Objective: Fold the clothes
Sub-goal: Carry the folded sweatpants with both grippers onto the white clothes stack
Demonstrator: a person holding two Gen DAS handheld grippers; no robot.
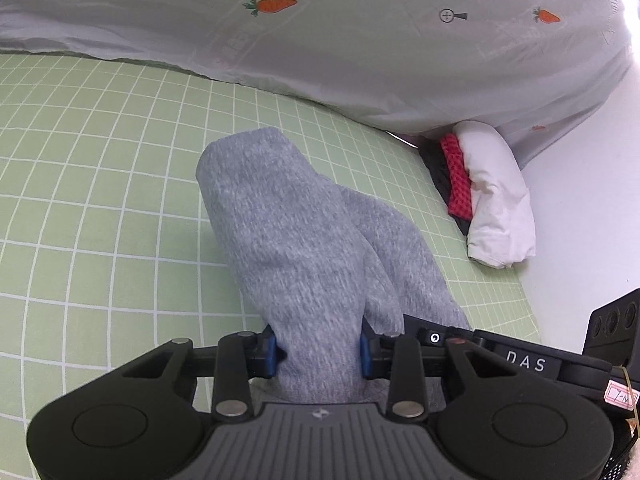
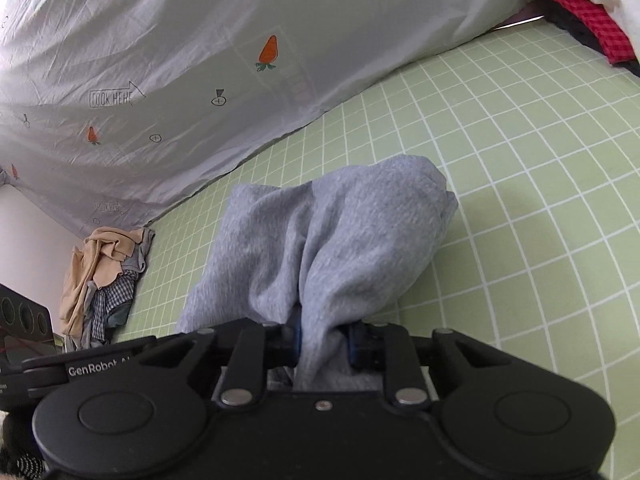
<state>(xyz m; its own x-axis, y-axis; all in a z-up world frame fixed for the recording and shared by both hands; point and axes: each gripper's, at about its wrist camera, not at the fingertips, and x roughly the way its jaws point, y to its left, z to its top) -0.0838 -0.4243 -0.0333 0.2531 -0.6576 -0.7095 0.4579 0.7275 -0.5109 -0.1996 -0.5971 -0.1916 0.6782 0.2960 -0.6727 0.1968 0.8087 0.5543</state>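
Garment: grey knit, bunched, on the green checked bed sheet
Left claw: pinching the garment
Right claw: pinching the garment
Quilt: behind, carrot print

Home bedroom: bed with green grid sheet, grey carrot-print duvet bunched along the wall, white pillow in one corner, heap of worn clothes in the other.
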